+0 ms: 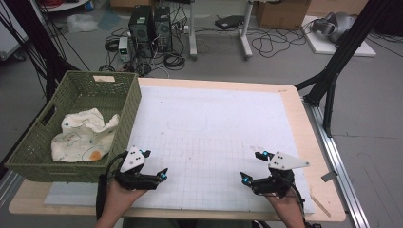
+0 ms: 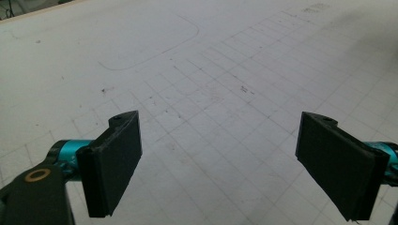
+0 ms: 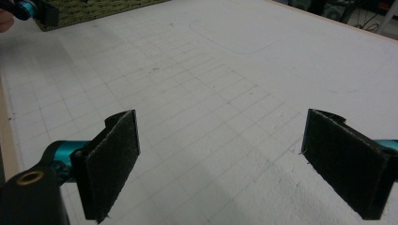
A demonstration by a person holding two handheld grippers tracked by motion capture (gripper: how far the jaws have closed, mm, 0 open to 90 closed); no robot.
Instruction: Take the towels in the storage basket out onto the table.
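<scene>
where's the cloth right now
In the high view the cream printed cloth lies crumpled inside the green basket at the table's left edge, just beyond the open left gripper and far from the right gripper.

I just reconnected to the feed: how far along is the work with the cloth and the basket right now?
Done, by the look of it: the printed cloth lies crumpled inside the green basket. In hand: nothing; the left gripper and right gripper hover open over the white grid mat, jaws wide apart with bare mat between them in both gripper views. Left: no other loose item shows on the mat, so possibly nothing.
</scene>
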